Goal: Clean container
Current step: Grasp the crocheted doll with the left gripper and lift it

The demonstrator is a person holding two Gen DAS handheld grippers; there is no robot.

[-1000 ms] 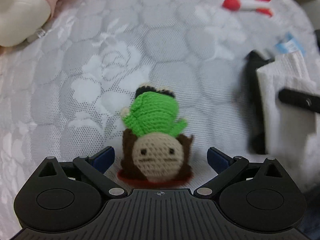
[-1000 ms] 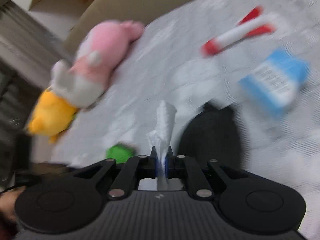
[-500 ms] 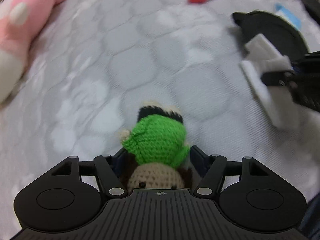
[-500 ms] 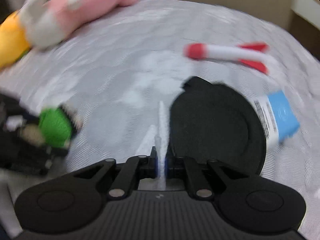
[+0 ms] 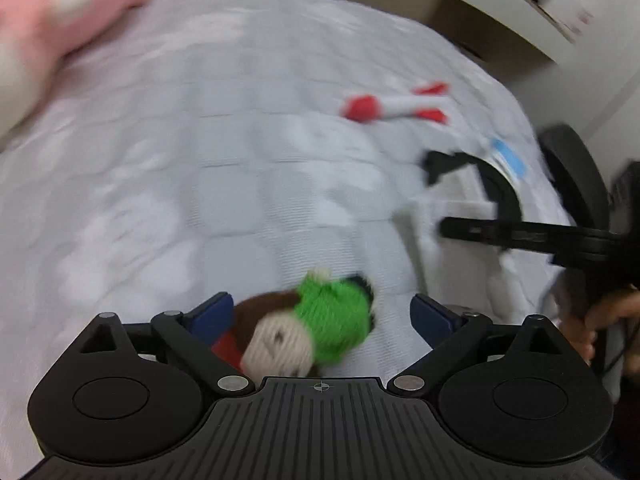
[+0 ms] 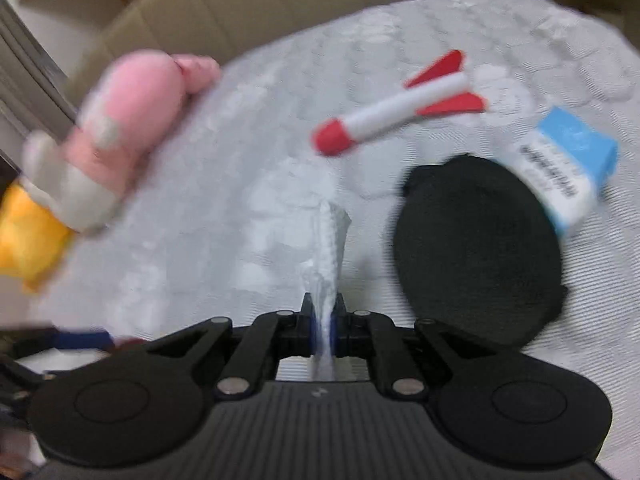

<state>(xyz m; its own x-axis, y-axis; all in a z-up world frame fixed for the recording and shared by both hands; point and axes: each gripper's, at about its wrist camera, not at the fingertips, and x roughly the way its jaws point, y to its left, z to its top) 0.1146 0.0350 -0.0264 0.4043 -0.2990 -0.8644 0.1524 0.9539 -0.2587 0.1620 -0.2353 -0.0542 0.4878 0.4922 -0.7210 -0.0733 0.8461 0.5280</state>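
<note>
A crocheted doll [image 5: 336, 320] in green with a beige face lies tipped over between the fingers of my left gripper [image 5: 322, 308]. Its jaws are opening and stand wide, and the pads do not press on the doll. My right gripper [image 6: 324, 312] is shut on a folded white paper towel [image 6: 330, 240] that sticks out ahead of it. The black round container [image 6: 476, 248] lies flat on the white quilt just right of the towel. In the left wrist view the container [image 5: 500, 184] shows at the right, partly hidden behind the right gripper's black finger [image 5: 520, 236].
A pink plush [image 6: 132, 120] and a yellow plush [image 6: 24, 240] lie at the left. A red and white toy rocket [image 6: 400, 108] and a blue and white box [image 6: 560, 168] lie beyond the container. A cardboard box [image 6: 280, 0] stands behind. A hand [image 5: 608, 320] shows at the right.
My left gripper closed around the doll half a second ago and has opened wide again; the doll has tipped sideways. The right gripper, still holding the towel, has shifted beside the container.
</note>
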